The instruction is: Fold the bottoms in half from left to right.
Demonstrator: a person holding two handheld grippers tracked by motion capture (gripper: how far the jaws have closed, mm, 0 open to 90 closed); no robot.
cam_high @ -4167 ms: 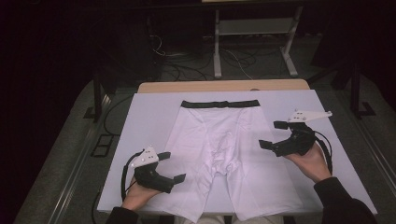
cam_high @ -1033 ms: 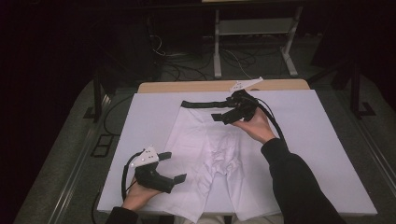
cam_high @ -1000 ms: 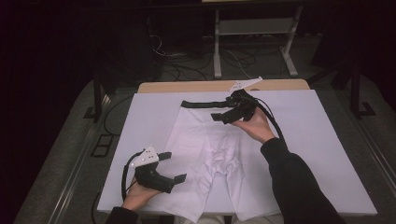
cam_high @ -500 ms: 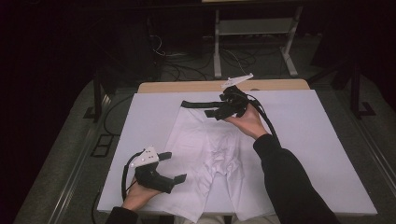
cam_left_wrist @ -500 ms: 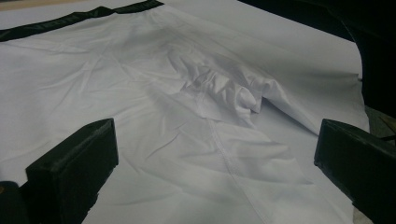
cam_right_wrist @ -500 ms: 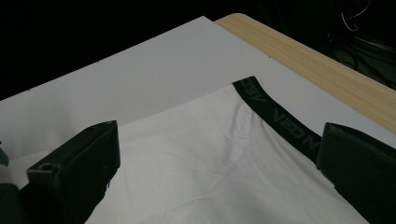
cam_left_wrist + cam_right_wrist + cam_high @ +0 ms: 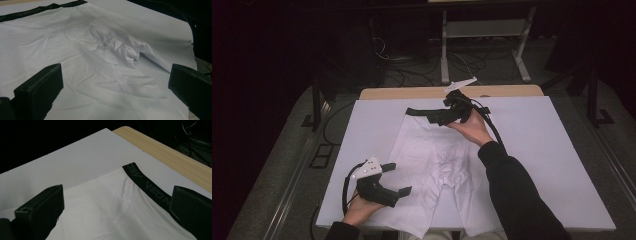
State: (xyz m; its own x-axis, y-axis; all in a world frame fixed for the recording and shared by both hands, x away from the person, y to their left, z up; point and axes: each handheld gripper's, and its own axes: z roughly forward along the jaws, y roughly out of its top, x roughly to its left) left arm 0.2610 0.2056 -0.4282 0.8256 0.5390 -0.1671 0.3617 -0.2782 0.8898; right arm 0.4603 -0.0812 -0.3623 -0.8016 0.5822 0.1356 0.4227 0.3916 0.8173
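Note:
White shorts with a black waistband lie flat on the white-covered table, waistband at the far side. My right gripper hovers open over the waistband's middle, jaws pointing left. In the right gripper view the open right gripper frames the waistband and its left end, with nothing between the jaws. My left gripper rests open at the near left, beside the left leg of the shorts. The left gripper view has the open left gripper over the creased crotch of the shorts.
A white sheet covers the table, and a strip of wooden tabletop shows along the far edge. Cables and a metal stand sit on the dark floor beyond. The sheet's right half is bare.
My right gripper has gone from the shorts' right side up to the far waistband, then edged farther toward it in the last second. The left gripper has stayed put.

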